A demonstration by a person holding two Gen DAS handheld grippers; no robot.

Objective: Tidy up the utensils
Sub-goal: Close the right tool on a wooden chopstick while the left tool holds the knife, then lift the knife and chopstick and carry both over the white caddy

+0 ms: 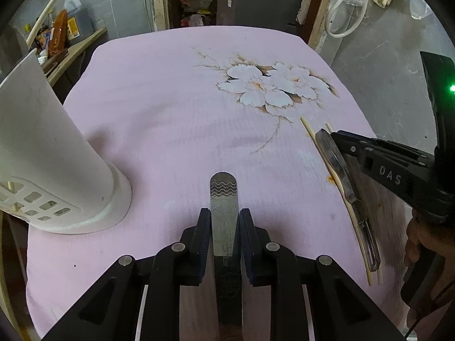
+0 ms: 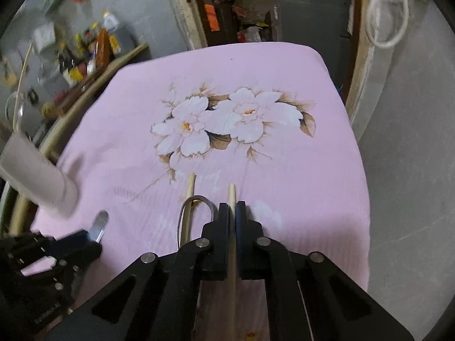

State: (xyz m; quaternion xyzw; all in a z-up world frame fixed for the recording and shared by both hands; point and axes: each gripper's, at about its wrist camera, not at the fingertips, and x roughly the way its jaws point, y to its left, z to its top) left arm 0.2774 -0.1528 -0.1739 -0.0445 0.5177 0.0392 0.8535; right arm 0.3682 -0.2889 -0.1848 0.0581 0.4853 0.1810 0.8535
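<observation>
My left gripper (image 1: 224, 221) is shut on a flat steel utensil handle (image 1: 223, 199) with a wavy pattern, held over the pink cloth. It also shows in the right wrist view (image 2: 98, 227). The white perforated utensil holder (image 1: 42, 153) stands at the left; it also shows in the right wrist view (image 2: 39, 179). My right gripper (image 2: 232, 213) is shut on a wooden chopstick (image 2: 232, 199). A second chopstick (image 2: 189, 199) and a steel peeler (image 2: 196, 204) lie just left of it. In the left wrist view the right gripper (image 1: 334, 139) sits by the peeler (image 1: 345, 182) and the chopstick (image 1: 308, 128).
The table is covered by a pink cloth with a white flower print (image 1: 270, 85). A shelf with bottles and packets (image 1: 59, 31) stands at the far left. The grey floor (image 2: 412, 170) lies past the table's right edge.
</observation>
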